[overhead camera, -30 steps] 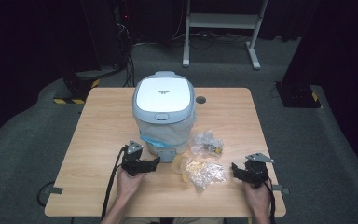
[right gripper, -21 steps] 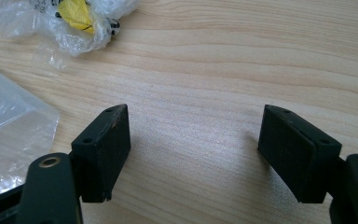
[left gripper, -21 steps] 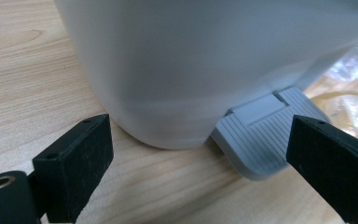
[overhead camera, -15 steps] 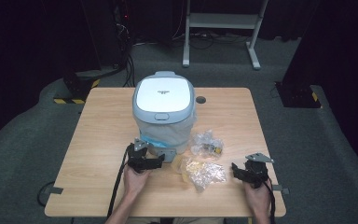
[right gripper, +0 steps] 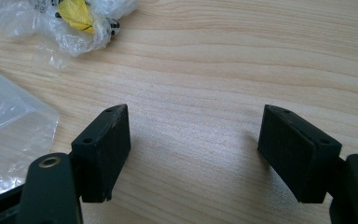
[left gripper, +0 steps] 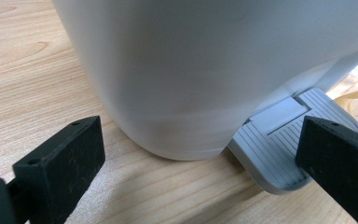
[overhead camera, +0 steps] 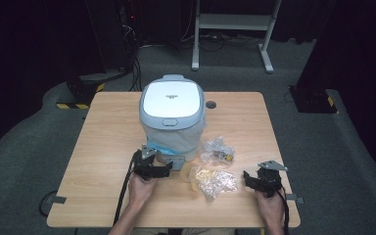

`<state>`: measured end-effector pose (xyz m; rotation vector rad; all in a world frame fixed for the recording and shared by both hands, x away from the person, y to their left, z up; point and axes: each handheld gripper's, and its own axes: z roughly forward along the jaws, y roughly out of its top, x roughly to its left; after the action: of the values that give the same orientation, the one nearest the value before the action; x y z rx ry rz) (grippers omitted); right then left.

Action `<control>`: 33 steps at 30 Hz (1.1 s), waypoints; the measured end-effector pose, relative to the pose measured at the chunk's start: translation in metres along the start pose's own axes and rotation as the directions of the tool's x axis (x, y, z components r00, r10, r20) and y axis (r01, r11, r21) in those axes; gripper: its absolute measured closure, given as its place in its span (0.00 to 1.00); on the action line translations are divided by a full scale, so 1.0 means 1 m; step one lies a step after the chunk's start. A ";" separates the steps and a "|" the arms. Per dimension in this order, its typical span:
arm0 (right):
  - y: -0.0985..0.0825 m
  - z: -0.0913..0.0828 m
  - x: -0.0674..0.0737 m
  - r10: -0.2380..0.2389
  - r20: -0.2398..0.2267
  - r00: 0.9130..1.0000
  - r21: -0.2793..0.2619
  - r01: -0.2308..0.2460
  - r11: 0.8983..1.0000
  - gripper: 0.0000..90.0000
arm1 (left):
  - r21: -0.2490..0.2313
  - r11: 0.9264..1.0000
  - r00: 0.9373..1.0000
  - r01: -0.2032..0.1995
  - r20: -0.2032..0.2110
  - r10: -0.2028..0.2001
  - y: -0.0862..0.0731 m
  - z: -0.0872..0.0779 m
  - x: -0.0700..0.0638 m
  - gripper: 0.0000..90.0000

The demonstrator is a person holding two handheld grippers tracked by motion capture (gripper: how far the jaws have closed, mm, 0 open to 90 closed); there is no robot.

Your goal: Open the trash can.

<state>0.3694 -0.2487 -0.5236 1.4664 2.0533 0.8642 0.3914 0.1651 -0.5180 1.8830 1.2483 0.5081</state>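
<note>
Pedal bin (overhead camera: 172,120): pale grey-white body, lighter flat lid with small dark lettering too small to read, grey ribbed foot pedal (left gripper: 284,140) at its base; stands mid-counter; left gripper (overhead camera: 164,171) just before the pedal, jaws just opened wide, nothing between; right gripper (overhead camera: 248,177) jaws wide, bare; crumpled clear wrappers (overhead camera: 213,178) between them; light wood-grain counter (overhead camera: 103,147); grey carpet, dark room.

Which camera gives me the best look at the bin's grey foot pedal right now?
The left gripper view: the grey foot pedal is close, ribbed and sharp at the white bin's base, beside the left hand-held gripper's right jaw. The high view shows it small, beside that gripper. The right gripper view looks at bare table and plastic wrappers.
</note>
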 end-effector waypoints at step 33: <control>0.000 0.000 0.000 0.002 0.001 1.000 0.001 -0.002 1.000 0.28 | -0.028 1.000 0.999 -0.007 0.033 0.008 -0.006 0.003 0.004 0.01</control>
<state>0.3693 -0.2485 -0.5236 1.4691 2.0518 0.8633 0.3920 0.1685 -0.5248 1.8664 1.2069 0.4936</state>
